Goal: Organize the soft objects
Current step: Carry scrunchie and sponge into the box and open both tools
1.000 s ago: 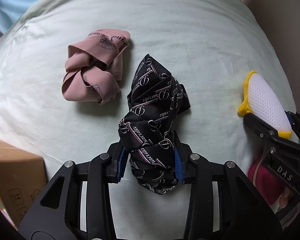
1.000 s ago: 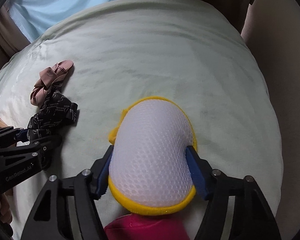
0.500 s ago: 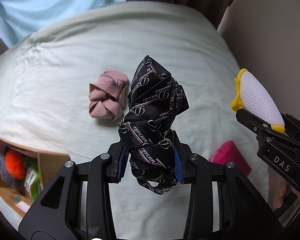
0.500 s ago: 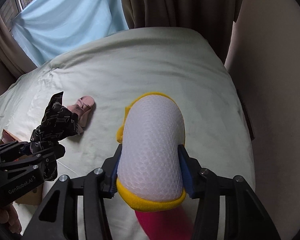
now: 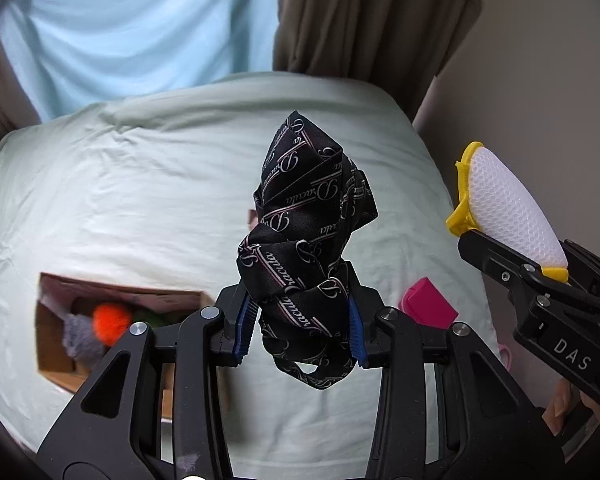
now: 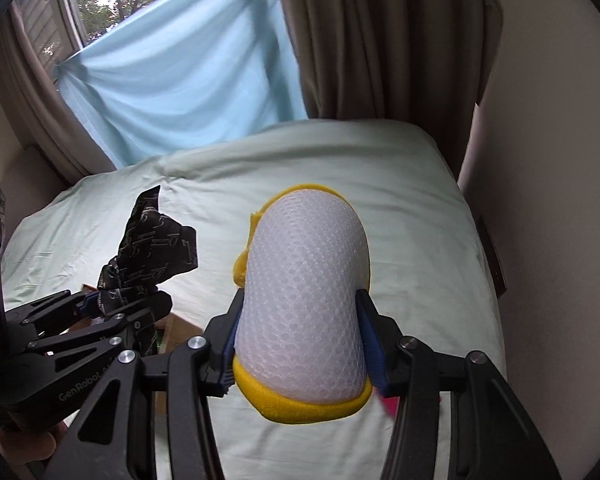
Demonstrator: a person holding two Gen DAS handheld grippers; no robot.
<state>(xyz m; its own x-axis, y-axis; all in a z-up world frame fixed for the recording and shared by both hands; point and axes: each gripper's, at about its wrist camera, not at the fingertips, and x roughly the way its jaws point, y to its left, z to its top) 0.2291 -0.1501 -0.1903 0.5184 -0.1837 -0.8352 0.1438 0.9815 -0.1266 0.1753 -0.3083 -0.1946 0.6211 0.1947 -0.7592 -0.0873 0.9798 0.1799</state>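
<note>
Now both loads have left the bed [image 5: 120, 184]: your left gripper [image 5: 300, 322] stays clamped on the black scarf [image 5: 308, 240], your right gripper [image 6: 302, 344] on the mesh pouch [image 6: 304, 300]. Below-left, the cardboard box [image 5: 52, 360] has come into view, so dropping is likely next.

Up close now, the black scarf [image 5: 308, 240] is a smooth, satiny cloth with a soft sheen, its pale lettering printed flat on the weave. The left claw [image 5: 300, 320] shows matt black plastic arms, bright metal screw heads and ribbed blue pads. Over on the right claw [image 6: 300, 344], same matt plastic, and the mesh pouch [image 6: 304, 300] is a white honeycomb net, bumpy and faintly shiny, edged in fuzzy yellow cloth binding. Below, the bed sheet [image 5: 140, 208] is matt pale green cotton-like cloth, lightly creased. The cardboard box [image 5: 56, 364] looks dull, rough brown paperboard, with a fluffy orange pompom [image 5: 112, 318] inside.
</note>
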